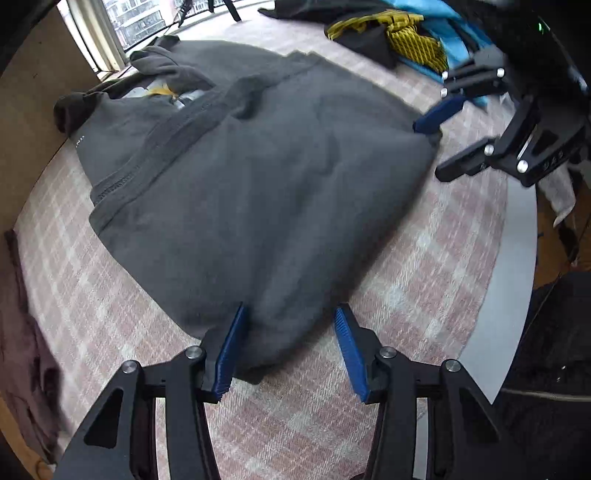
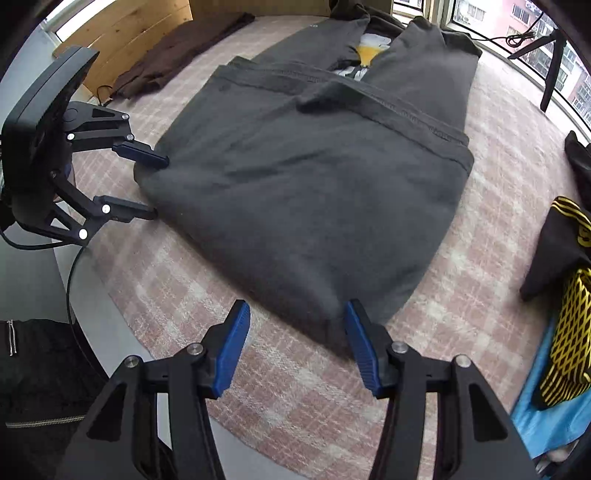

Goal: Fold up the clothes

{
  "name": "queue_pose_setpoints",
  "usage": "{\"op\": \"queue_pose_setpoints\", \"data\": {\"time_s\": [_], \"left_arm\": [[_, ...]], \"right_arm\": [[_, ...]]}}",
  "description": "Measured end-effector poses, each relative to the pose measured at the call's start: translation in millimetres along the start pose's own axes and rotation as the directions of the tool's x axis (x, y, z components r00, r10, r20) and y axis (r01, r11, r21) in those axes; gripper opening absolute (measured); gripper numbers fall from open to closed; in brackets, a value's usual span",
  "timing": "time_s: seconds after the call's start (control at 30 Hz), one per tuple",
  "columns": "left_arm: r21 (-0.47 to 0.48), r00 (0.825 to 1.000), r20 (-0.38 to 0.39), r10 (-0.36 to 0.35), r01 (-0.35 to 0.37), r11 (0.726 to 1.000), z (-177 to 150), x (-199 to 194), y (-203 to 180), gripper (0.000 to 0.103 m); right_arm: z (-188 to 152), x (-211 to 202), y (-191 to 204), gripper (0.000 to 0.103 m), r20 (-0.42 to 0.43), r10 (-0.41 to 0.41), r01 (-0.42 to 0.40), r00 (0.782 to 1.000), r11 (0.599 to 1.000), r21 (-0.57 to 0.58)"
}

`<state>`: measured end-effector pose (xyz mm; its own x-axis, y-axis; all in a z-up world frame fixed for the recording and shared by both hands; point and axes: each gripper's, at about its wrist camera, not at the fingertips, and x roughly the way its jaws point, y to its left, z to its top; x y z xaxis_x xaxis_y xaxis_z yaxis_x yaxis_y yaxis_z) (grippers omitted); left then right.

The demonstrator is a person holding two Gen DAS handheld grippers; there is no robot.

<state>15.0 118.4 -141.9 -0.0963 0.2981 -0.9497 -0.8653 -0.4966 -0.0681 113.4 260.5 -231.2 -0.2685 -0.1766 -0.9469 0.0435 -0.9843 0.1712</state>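
Note:
A dark grey top [image 1: 258, 166] lies folded in half on a pink checked cloth [image 1: 424, 277], its hem doubled back toward the collar. In the left wrist view my left gripper [image 1: 291, 332] stands open over the near folded corner; cloth lies between the blue pads without being pinched. My right gripper [image 1: 426, 151] shows at the far right corner of the fold, also open. In the right wrist view the right gripper [image 2: 295, 332] is open, its right finger against the grey top [image 2: 314, 184]. The left gripper [image 2: 160, 186] straddles the opposite corner there.
A black and yellow patterned garment [image 2: 569, 332] on blue fabric [image 2: 543, 417] lies to the right. A brown garment [image 2: 184, 48] lies by the wooden board [image 2: 122, 33] at the back left. The grey table edge [image 1: 517, 258] curves close by. Windows [image 2: 517, 22] run behind.

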Motion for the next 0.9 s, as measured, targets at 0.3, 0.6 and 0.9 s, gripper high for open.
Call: {"op": "queue_pose_setpoints", "data": {"time_s": [0.3,0.6,0.9], "left_arm": [[-0.219,0.956,0.238,0.173,-0.121,0.968,61.5,-141.5,142.8,0.047],[-0.396,0.971,0.154,0.182,-0.108,0.912,125.0,-59.7,251.4,0.047],[-0.447,0.994,0.068,0.085,-0.046,0.893,185.5,40.0,300.5,0.047]], "right_arm": [[82.5,-148.3,-80.1,0.028,0.332,-0.038,-0.029,0.942,0.981,0.194],[181.0,-79.0,-190.1,0.032,0.315,-0.133,0.004,0.94,0.925,0.38],[257.5,30.6,-258.1,0.046,0.263,-0.058,-0.065,0.963,0.899,0.433]]}}
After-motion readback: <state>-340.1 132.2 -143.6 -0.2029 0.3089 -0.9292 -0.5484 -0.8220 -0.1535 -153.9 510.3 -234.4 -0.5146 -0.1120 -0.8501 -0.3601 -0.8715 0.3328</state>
